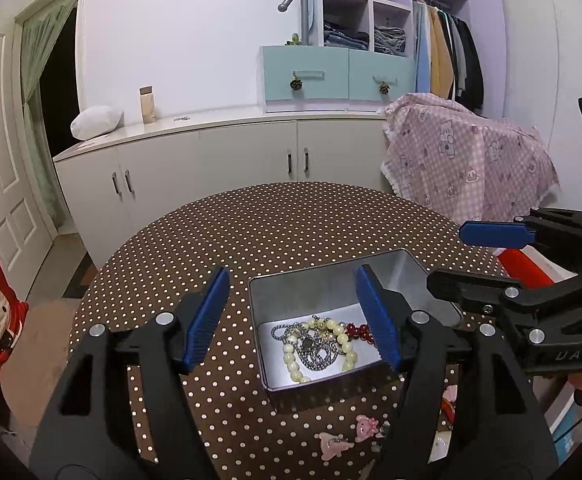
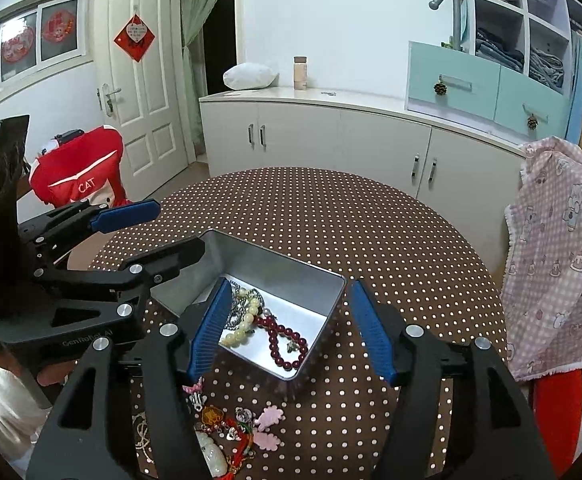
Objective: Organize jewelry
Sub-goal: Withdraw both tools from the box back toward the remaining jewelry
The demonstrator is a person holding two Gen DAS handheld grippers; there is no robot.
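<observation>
An open silver tin box [image 1: 291,280] [image 2: 291,268] stands on the polka-dot table. Inside lie a cream pearl necklace [image 1: 291,356] [image 2: 239,334], a silver chain [image 1: 315,354] [image 2: 233,316] and a dark red bead bracelet [image 1: 357,331] [image 2: 281,340]. My left gripper [image 1: 293,316] is open and empty, hovering over the box's near left side. My right gripper [image 2: 287,326] is open and empty above the box. Loose pink trinkets [image 1: 345,436] [image 2: 265,424] and a red charm [image 2: 215,416] lie on the table in front of the box.
The round table with brown dotted cloth [image 1: 251,232] [image 2: 371,232] extends beyond the box. A pink patterned cloth [image 1: 463,156] [image 2: 559,248] drapes over something to the right. White cabinets [image 1: 211,160] stand behind. A red garment [image 2: 79,172] hangs at left.
</observation>
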